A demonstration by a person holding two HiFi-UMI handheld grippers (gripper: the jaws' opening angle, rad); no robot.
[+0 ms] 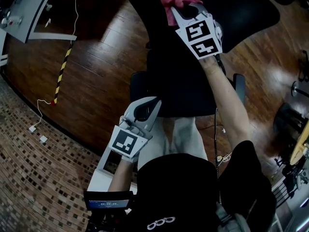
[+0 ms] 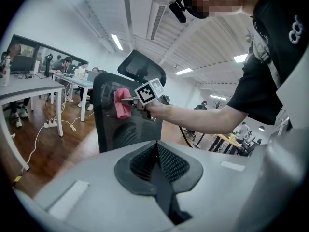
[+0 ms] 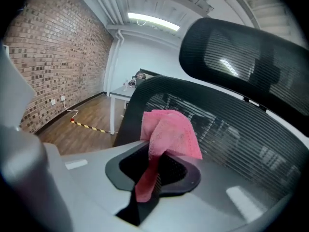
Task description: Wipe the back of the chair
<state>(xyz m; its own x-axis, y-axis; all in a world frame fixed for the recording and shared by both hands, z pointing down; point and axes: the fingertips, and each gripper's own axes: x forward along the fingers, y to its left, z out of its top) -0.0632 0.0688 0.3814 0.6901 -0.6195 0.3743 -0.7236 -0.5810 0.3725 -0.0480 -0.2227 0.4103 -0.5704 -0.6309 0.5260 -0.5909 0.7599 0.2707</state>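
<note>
The right tongs (image 3: 155, 172) pinch a small bit of the cloth (image 3: 170, 129) against the chair back (image 3: 241, 144) just ahead, the left tongs (image 2: 157, 164) are closed and empty, and I think the mesh could tug the cloth loose.

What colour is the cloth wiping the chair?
Pink. The cloth shows best in the right gripper view, pinched in its jaws.

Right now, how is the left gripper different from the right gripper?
The left gripper has its jaws shut on nothing; the right gripper has its jaws shut on a pink cloth. The right gripper holds the cloth up at the chair back; the left gripper hangs lower, away from it, touching nothing. Both are hand-held and carry a cube with square markers.
</note>
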